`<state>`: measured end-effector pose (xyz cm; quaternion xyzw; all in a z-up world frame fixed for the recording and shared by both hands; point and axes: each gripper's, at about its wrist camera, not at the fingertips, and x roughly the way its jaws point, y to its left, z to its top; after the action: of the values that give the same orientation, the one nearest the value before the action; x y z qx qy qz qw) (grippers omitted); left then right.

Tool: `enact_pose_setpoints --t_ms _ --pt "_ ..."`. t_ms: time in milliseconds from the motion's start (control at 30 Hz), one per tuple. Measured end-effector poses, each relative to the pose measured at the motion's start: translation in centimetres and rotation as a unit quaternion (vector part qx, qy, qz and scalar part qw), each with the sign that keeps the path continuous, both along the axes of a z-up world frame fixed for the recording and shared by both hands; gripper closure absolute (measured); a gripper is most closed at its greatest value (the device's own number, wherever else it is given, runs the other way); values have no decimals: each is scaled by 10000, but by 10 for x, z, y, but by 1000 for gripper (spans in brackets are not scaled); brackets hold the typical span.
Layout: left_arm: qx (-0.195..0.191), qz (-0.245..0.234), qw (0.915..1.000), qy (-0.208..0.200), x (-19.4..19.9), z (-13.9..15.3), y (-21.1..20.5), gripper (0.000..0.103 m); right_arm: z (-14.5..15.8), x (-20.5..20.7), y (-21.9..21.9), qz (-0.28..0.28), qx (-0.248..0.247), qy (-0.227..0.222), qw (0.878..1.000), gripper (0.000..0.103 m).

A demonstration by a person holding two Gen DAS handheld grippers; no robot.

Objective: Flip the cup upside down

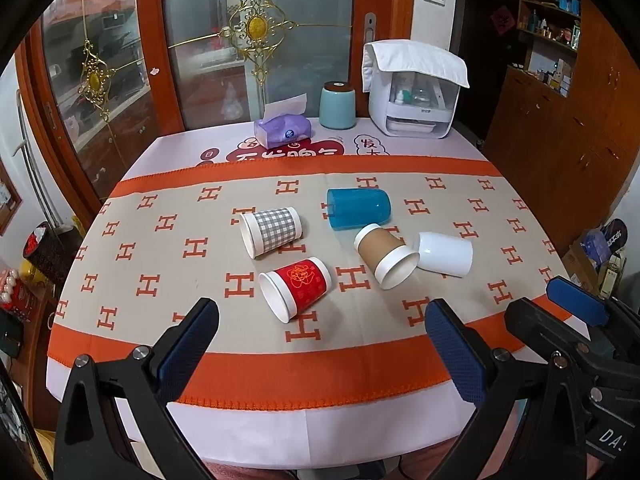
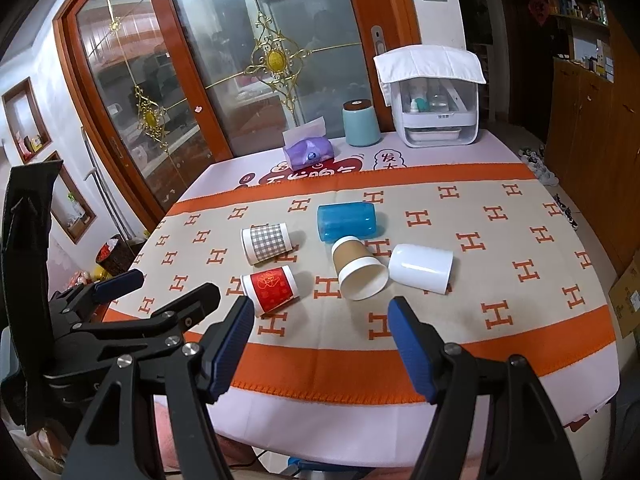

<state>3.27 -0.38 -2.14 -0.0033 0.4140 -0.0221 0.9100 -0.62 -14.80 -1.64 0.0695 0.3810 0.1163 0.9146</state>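
Cups: five on their sides mid-desk (image 1: pixel 120 280); red cup (image 1: pixel 298 286) nearest the front edge
Room: bare cloth before red cup
Left gripper (image 1: pixel 320 328): fingers apart, empty
Right gripper (image 2: pixel 322 320): fingers apart, empty
Writing: H pattern on cloth

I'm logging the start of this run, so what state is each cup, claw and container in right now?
Red cup: on its side, untouched.
Checked cup: on its side.
Brown cup: on its side, touching the white cup.
White cup: on its side.
Blue cup: on its side.
Left claw: open, empty.
Right claw: open, empty.
Teal canister: upright, lid on.
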Motion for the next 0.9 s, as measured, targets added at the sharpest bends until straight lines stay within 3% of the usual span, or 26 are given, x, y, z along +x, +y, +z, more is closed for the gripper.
enact_pose_setpoints --t_ms 900 --pt "-14 48 10000 26 7 -8 1 1 -8 6 2 -10 21 73 10000 33"
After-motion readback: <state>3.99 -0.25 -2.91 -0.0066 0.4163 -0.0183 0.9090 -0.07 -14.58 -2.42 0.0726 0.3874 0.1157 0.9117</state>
